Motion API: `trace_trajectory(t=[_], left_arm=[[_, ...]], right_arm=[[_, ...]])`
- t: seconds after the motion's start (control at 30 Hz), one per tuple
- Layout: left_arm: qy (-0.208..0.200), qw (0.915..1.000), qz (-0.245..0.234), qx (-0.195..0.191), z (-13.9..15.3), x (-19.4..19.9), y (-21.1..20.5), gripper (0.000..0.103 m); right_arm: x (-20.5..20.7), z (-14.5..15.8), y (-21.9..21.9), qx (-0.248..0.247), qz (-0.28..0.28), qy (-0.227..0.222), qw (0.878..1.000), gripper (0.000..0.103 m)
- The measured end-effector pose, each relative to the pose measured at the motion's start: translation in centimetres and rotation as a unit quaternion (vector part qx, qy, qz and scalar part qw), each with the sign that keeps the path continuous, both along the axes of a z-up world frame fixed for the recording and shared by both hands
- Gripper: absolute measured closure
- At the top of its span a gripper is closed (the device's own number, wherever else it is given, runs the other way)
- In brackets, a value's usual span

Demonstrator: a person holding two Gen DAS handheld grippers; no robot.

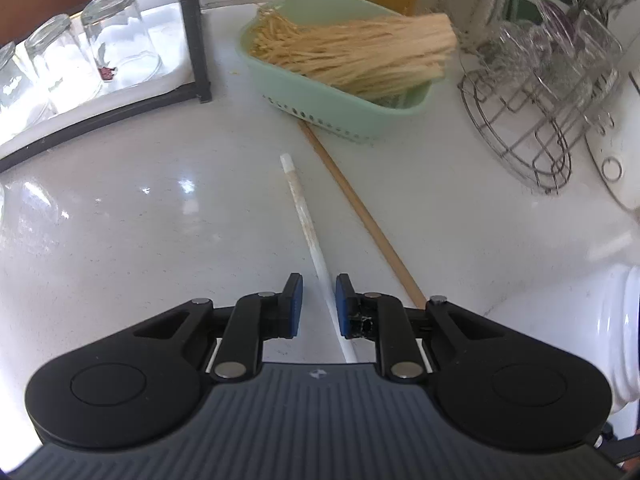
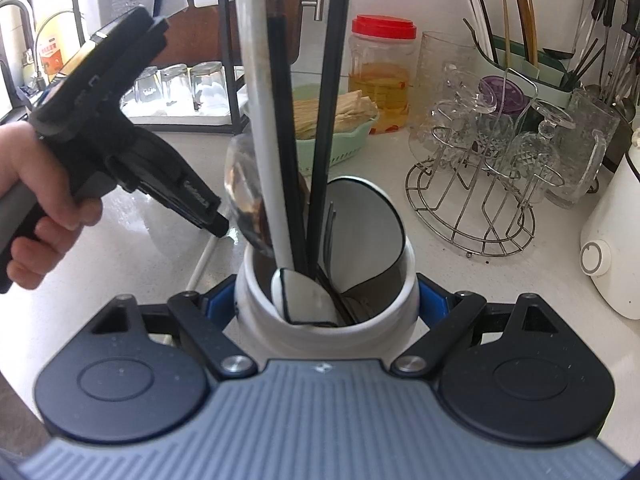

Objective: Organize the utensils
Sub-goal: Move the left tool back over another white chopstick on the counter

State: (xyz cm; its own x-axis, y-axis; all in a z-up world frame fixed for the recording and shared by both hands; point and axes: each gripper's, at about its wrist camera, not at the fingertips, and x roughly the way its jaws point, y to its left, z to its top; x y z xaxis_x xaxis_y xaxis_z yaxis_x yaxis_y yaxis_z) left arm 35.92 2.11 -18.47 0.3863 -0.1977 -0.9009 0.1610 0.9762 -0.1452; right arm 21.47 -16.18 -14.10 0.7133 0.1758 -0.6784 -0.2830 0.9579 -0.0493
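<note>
Chopstick (image 1: 310,232) white, on counter | between open left claw (image 1: 319,306) pads

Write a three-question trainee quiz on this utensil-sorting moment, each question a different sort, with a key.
1. True or false: the left gripper is already clamped on the white chopstick.
2. Multiple choice: the right gripper grips A) the mint basket B) the white utensil holder C) the wire glass rack.
3. Fill in: beside the white chopstick on the countertop lies a ___ chopstick.

Key: 1 false, its pads straddle the stick with a gap on one side; 2 B; 3 wooden.
</note>
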Motion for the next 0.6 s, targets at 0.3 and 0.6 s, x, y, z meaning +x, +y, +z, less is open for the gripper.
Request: trace_trajectory(t=[0.3,0.6], left_arm=[[-0.030,0.9984,0.044,-0.017,0.4,3.0,0.8,0.082],[-0.035,0.9984,0.045,-0.002,0.1,5.3,0.1,0.082]], right_arm=[[0.0,0.0,0.1,-0.001,-0.008,0.001,1.000,0.012],[0.2,0.0,0.2,-0.001,-0.016,0.004,1.000,0.012]])
